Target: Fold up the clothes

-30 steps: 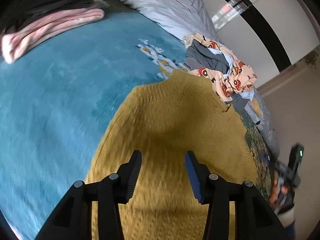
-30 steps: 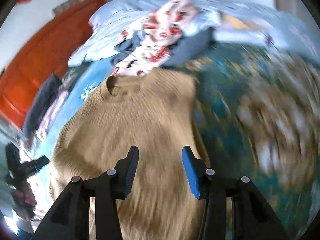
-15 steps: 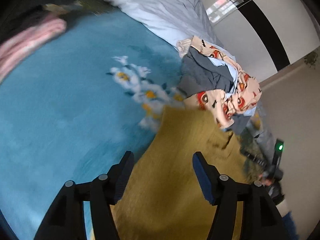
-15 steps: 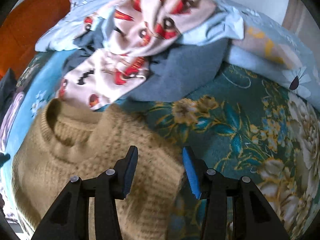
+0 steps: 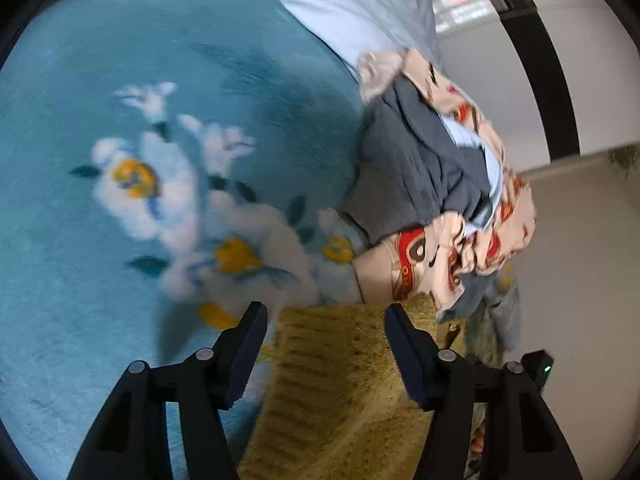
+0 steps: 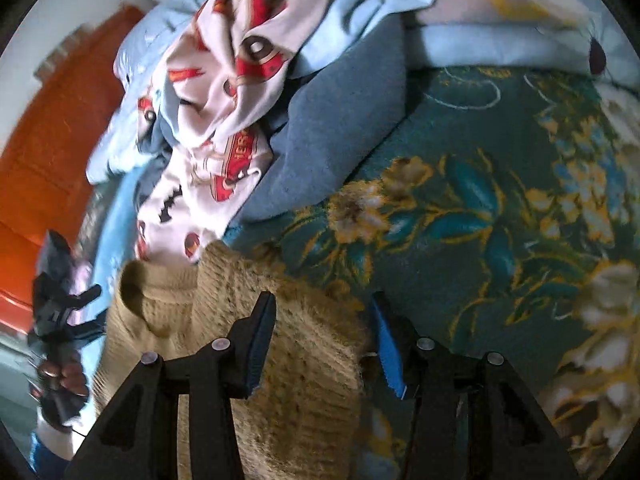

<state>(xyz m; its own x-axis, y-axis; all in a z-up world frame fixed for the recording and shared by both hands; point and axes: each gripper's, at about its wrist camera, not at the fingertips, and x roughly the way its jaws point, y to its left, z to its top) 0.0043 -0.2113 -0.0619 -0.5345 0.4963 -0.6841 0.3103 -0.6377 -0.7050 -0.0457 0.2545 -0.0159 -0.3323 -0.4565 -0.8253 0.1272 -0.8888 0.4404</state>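
Note:
A mustard knitted sweater (image 5: 340,380) lies flat on the bed, its collar (image 6: 148,280) toward the pile of clothes. My left gripper (image 5: 325,312) hovers over the sweater's top corner, which lies between the jaws. The jaws are closing, and the pads stand clear of the knit. My right gripper (image 6: 323,300) sits over the opposite shoulder of the sweater (image 6: 304,360), open, with the knitted edge between its blue pads. The left gripper (image 6: 60,312) also shows in the right wrist view, held in a hand.
A heap of clothes (image 5: 432,184), grey-blue and cream with red prints, lies just beyond the sweater. A blue flowered blanket (image 5: 120,80) spreads to the left, a teal floral cover (image 6: 480,200) to the right. An orange-red panel (image 6: 48,140) stands behind the bed.
Both grippers have travelled from the sweater's body up to its shoulder corners by the clothes heap. The left jaws stand wider than a second ago.

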